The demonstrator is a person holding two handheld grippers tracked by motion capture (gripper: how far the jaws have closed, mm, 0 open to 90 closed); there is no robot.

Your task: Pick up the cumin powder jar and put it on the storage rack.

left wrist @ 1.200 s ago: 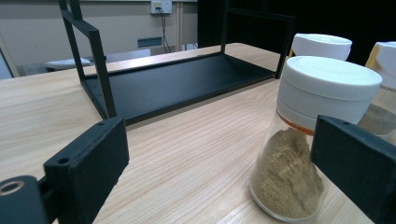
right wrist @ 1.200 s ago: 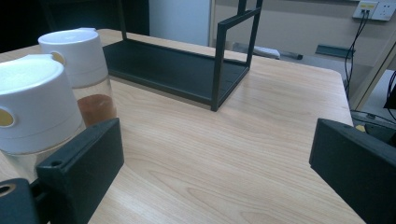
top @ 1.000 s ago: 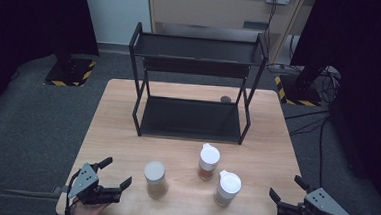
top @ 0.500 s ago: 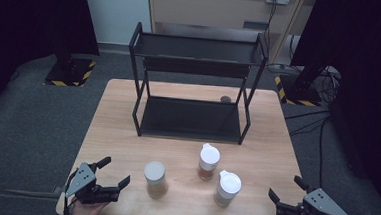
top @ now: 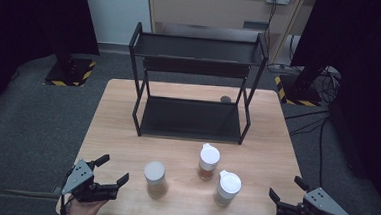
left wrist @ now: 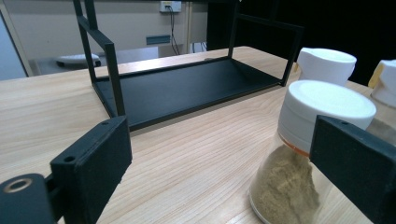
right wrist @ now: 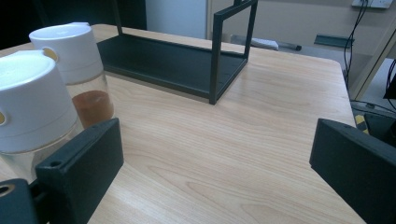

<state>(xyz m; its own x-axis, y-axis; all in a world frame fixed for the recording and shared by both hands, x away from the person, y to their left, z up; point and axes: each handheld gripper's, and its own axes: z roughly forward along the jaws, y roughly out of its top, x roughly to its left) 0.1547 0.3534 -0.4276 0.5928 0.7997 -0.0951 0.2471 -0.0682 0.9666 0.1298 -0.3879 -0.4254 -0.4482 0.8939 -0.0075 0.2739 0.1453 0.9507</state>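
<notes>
High view: three white-capped jars stand near the front of the desk [top: 128, 108], a left jar [top: 155, 179] of tan powder, a middle jar [top: 208, 161] of reddish-brown powder, and a right jar [top: 227, 188]; behind them stands an empty two-tier black rack [top: 194, 72]. The left hand-held gripper [top: 110, 174] at the front left edge and the right hand-held gripper [top: 284, 194] at the front right edge are both wide open and hold nothing. Left gripper view: the left jar [left wrist: 308, 154] stands just ahead of the right-hand jaw, off the centre line, so closing from here would probably clip or tip it rather than clasp it; the smooth cap could also slip if gripped alone. Right gripper view: the right jar [right wrist: 32, 100] stands close by the left-hand jaw, with the middle jar [right wrist: 77, 70] just behind it, so a sideways approach risks knocking one into the other. The rack's posts [right wrist: 217, 56] could catch a jar lifted towards a shelf. No brand, label or writing can be read on any jar.
</notes>
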